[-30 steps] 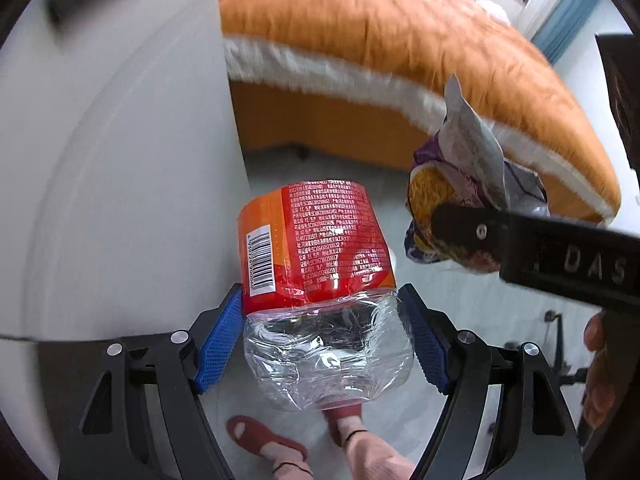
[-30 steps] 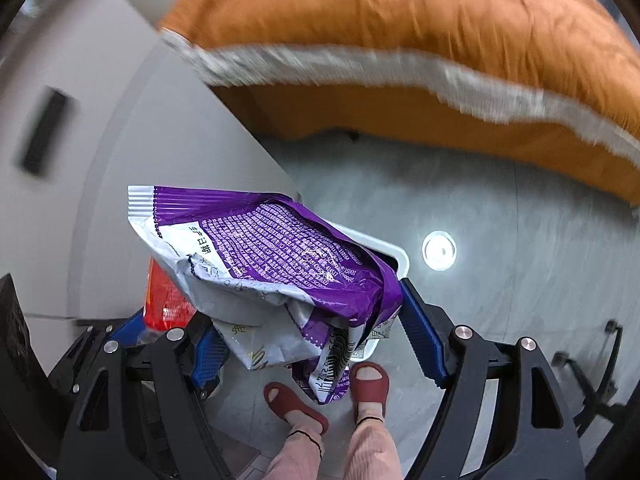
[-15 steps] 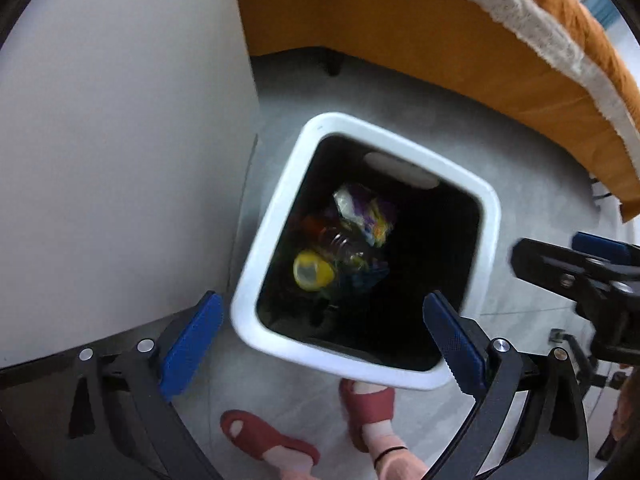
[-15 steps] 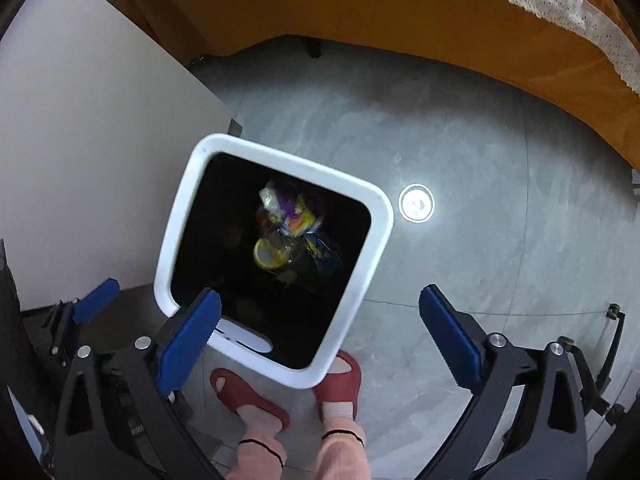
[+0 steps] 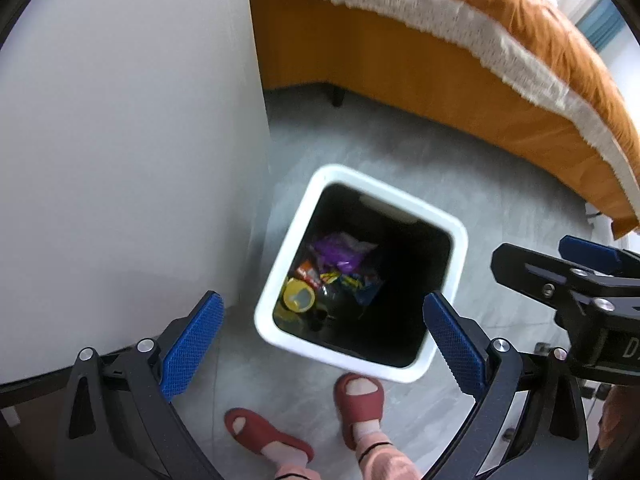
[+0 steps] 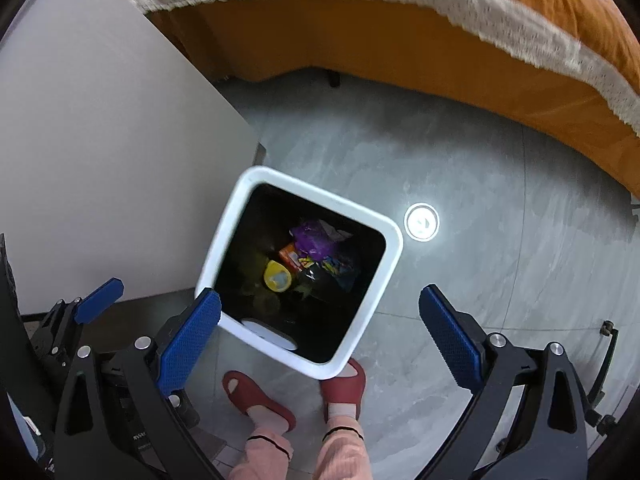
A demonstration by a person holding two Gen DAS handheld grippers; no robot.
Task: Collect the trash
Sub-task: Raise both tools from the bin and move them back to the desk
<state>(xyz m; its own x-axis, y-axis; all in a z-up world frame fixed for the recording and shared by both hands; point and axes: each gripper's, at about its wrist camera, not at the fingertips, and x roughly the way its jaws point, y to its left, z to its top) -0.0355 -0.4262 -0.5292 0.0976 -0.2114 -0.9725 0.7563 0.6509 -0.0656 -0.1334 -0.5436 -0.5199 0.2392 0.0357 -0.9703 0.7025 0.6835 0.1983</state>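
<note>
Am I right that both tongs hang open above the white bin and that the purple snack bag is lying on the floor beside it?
Not quite: the purple snack bag lies inside the white bin, not on the floor, as the left wrist view shows. Both the left tongs and right tongs do hang open above it.

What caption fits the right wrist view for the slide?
Open right tool above a white bin holding a purple wrapper and other trash.

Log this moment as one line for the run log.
left gripper: open, empty | right gripper: open, empty | purple snack bag: inside white trash bin
</note>
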